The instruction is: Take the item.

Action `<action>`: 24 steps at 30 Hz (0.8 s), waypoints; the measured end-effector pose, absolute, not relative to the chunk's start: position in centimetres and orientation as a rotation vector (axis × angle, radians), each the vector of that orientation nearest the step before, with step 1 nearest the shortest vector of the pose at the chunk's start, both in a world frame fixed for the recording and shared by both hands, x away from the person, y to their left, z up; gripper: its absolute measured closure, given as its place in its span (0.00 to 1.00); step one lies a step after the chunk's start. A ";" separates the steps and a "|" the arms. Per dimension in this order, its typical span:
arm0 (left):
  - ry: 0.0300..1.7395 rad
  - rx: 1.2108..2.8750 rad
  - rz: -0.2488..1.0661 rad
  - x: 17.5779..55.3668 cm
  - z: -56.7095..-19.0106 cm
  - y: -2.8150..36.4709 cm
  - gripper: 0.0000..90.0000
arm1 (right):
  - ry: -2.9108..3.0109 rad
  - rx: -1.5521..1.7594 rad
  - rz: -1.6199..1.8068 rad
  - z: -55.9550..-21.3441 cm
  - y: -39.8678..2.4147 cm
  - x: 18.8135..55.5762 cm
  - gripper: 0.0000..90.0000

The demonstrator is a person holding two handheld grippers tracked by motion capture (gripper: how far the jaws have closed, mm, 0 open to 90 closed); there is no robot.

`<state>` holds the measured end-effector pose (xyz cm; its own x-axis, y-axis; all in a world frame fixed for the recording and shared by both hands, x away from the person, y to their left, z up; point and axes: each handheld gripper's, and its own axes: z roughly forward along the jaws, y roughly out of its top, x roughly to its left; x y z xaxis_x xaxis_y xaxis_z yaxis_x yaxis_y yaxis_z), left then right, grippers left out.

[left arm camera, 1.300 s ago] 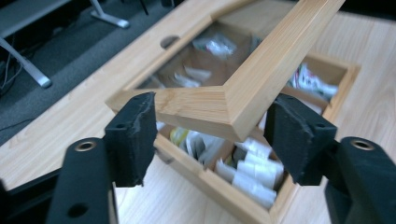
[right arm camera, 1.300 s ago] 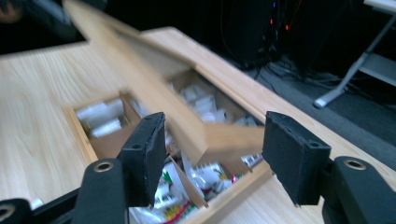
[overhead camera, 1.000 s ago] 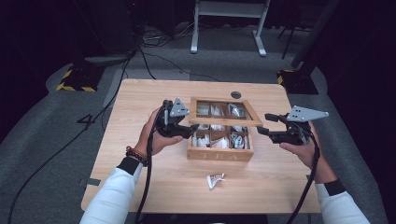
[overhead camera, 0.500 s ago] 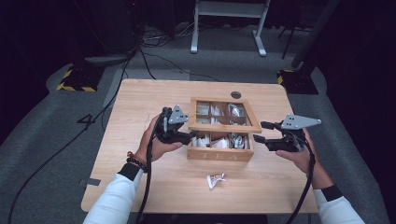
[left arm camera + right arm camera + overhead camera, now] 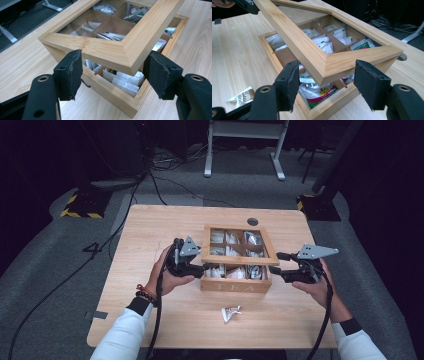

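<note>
A wooden tea box (image 5: pixel 235 285) sits mid-table, its compartments filled with tea sachets (image 5: pixel 125 81). Its framed lid (image 5: pixel 239 259) is tilted up at the front, with a gap over the front row. My left gripper (image 5: pixel 204 268) is at the lid's front left corner; in the left gripper view that corner (image 5: pixel 112 53) sits between the pads (image 5: pixel 72 72), which press on its two sides. My right gripper (image 5: pixel 274 269) meets the front right corner, and in the right gripper view the lid corner (image 5: pixel 324 67) is wedged between its pads (image 5: pixel 368 82).
One loose sachet (image 5: pixel 231 312) lies on the table (image 5: pixel 150 235) in front of the box, also seen as the sachet (image 5: pixel 242 96) at the left. A round cable hole (image 5: pixel 252 221) sits behind the box. Cables trail off the near edge.
The right gripper has come down and in toward the lid's front right corner. The left hand has stayed put at the left corner.
</note>
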<state>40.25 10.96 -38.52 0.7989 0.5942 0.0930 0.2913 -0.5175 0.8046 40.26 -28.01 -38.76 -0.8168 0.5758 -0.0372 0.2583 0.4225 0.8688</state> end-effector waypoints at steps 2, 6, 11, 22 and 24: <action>0.652 2.145 0.469 40.2 -38.7 10.9 0.36 | 2.354 0.713 1.328 -38.9 -27.9 40.3 0.42; 0.648 2.151 0.488 40.2 -38.8 10.7 0.36 | 2.360 0.717 1.321 -39.1 -27.9 40.4 0.41; 0.645 2.160 0.479 40.2 -39.1 10.6 0.36 | 2.360 0.717 1.317 -39.3 -27.8 40.3 0.41; 0.644 2.188 0.475 39.8 -40.3 10.5 0.36 | 2.397 0.696 1.253 -40.1 -27.7 39.9 0.40; 0.642 2.202 0.467 39.8 -40.6 10.5 0.36 | 2.408 0.694 1.266 -40.3 -27.7 39.8 0.41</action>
<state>39.75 10.48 -40.59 0.8051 0.5807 0.1211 0.2943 -0.5682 0.7685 39.83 -27.73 -40.25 -0.8258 0.5603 -0.0645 0.2645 0.4856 0.8332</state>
